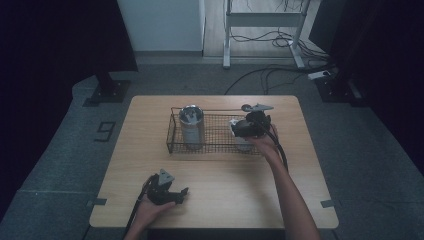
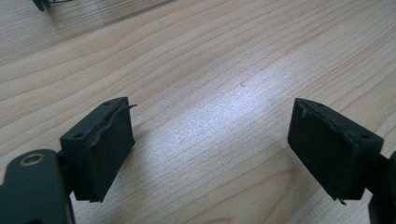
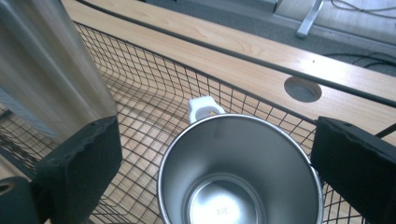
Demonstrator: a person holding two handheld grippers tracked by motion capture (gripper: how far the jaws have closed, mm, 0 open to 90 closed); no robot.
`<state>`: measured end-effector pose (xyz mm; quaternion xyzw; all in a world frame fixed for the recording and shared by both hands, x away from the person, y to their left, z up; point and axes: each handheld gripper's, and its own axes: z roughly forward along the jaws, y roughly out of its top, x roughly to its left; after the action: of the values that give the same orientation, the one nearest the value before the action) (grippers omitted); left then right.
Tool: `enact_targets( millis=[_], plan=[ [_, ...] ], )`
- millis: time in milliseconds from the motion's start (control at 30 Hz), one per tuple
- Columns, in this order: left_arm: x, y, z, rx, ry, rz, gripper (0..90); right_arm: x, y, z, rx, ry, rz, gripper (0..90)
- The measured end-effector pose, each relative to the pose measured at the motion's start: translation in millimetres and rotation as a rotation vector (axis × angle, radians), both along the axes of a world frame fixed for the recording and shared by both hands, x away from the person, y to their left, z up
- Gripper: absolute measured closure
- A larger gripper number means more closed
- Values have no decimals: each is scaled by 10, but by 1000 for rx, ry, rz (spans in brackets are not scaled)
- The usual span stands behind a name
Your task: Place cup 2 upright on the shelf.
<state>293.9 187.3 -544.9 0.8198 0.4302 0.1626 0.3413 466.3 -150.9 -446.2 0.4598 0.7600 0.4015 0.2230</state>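
The steel mug [image 3: 240, 170] stood upright in the right end of the wire basket [image 1: 175, 131], its white handle [image 3: 204, 108] turned toward the far mesh wall, and my right gripper [image 3: 219, 158] hung just above its mouth. The jaws stood apart on either side of the rim, pads clear of the metal, so I gripped nothing with that hand. I judged the mug light, stiff and hard to damage, but its polished wall looked slippery (bare steel under flat rubber pads tends to slide). The rim seemed the sensible place to take it, one pad inside and one outside, or else across the whole mouth if the jaws opened wide enough; the handle looked too small and too close to the mesh to reach cleanly.

Beside it, toward the basket's left end, stood the tall steel canister [image 1: 191, 125], near but apart from the mug, and in the right gripper view its wall rose close by my left-hand jaw. I thought a careless lift could knock it.

The basket sat on the far half of the wooden table [image 1: 300, 200]. My left gripper [image 1: 170, 192] rested at the near edge, jaws apart and empty over bare wood.
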Motion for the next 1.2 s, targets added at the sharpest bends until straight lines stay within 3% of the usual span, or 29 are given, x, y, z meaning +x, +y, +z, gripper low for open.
enact_targets(
  millis=[67,600,933,1200],
  plan=[
    [0,5,2,1,1,2,145,-35,-18,10,14,-28,-2,62],
    [8,57,12,-4,0,19,145,-357,-216,92,65,-90,9,133],
    [8,60,10,-3,0,20,145,-610,-309,72,84,-105,35,138],
    [11,67,10,-4,1,22,145,-914,-409,-2,102,-105,52,138]
  ],
)
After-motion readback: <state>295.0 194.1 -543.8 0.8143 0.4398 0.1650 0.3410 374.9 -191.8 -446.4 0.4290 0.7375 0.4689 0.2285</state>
